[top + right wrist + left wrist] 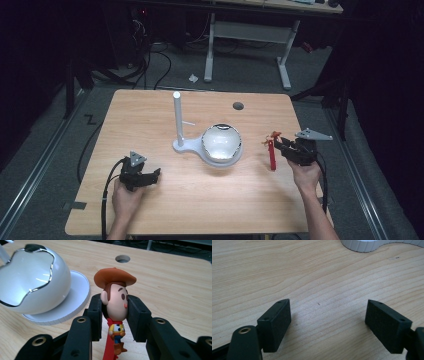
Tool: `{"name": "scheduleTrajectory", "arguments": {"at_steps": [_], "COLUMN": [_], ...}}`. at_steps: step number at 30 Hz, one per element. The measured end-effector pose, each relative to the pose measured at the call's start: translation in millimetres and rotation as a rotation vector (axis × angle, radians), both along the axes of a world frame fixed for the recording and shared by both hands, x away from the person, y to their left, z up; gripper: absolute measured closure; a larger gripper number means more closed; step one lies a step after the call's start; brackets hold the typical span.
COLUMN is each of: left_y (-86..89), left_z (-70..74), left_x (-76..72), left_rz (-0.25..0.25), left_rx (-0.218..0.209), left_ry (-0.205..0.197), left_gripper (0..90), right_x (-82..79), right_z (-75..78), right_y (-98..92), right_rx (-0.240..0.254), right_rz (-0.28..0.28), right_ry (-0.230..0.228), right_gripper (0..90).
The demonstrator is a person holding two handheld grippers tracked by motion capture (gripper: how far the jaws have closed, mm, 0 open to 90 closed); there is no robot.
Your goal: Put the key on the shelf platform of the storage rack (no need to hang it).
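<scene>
1. Black jaws of the right gripper point(114, 315) sit closest to the lens, clamped on either side of the head of a cowboy figurine point(115, 302).
2. Figurine location: held clear of the desk point(200, 200) at its right side, seen in the high view as a small figure point(272, 145) with a red strip hanging below it, well apart from the white stand.
3. Handling judgement: the figurine looks light, rigid and smooth-surfaced, probably moulded plastic. The rounded head offers little flat area, so it could pivot or slip between the pads. The brim of the hat and the thin limbs look like the weak points; the head or torso is the sounder place to grip.
4. Left gripper point(140, 175): resting low at the near left of the desk, jaws wide apart with only bare wood between them.
5. Surroundings: a white stand with an upright post point(178, 120) and a glossy white apple-shaped dome point(30, 277) on its round base occupies the desk centre. A cable hole point(238, 106) lies beyond it.
</scene>
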State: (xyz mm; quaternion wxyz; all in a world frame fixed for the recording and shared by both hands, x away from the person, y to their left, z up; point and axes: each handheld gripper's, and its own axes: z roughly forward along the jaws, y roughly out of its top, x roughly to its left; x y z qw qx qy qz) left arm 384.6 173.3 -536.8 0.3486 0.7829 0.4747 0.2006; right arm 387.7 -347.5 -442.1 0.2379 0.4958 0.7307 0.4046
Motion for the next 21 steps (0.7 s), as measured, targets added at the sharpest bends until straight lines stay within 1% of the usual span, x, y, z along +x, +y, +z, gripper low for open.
{"name": "scheduleTrajectory", "arguments": {"at_steps": [2, 3, 4, 5, 9, 10, 11, 16, 19, 21], "left_y": [0.0, 0.1, 0.1, 0.0, 0.0, 0.0, 0.0, 0.0, 0.0, 0.1], "left_z": [0.0, 0.1, 0.1, 0.1, 0.1, 0.1, 0.1, 0.1, 0.1, 0.1], "left_x": [0.0, 0.1, 0.1, 0.1, 0.1, 0.1, 0.1, 0.1, 0.1, 0.1], "left_rz": [0.000, -0.001, -0.001, -0.001, -0.001, -0.001, 0.000, 0.000, -0.001, -0.001], "left_rx": [0.000, 0.000, 0.000, 0.000, 0.000, 0.000, 0.000, 0.000, 0.000, 0.000], "left_ry": [0.000, 0.001, 0.001, 0.001, 0.001, 0.001, 0.001, 0.001, 0.001, 0.001], "left_gripper": [21.4, 21.4, 21.4, 21.4, 21.4, 21.4, 21.4, 21.4, 21.4, 21.4], "right_x": [-2.6, -5.2, -5.2, -7.9, -13.6, -13.6, -16.3, -20.2, -23.7, -24.6], "right_z": [5.3, 10.3, 10.3, 14.3, 22.0, 22.0, 26.2, 32.8, 38.4, 39.5], "right_y": [-1.1, -1.9, -1.9, -2.4, -2.4, -2.4, -2.5, -1.7, -2.3, -2.2], "right_rx": [0.007, 0.014, 0.014, 0.021, 0.019, 0.019, 0.022, 0.020, 0.028, 0.029], "right_rz": [0.002, 0.006, 0.006, 0.011, 0.020, 0.020, 0.028, 0.037, 0.044, 0.043], "right_ry": [-0.010, -0.023, -0.023, -0.028, -0.048, -0.048, -0.060, -0.071, -0.084, -0.083], "right_gripper": [67.1, 67.1, 67.1, 67.1, 67.1, 67.1, 67.1, 67.1, 67.1, 67.1]}}
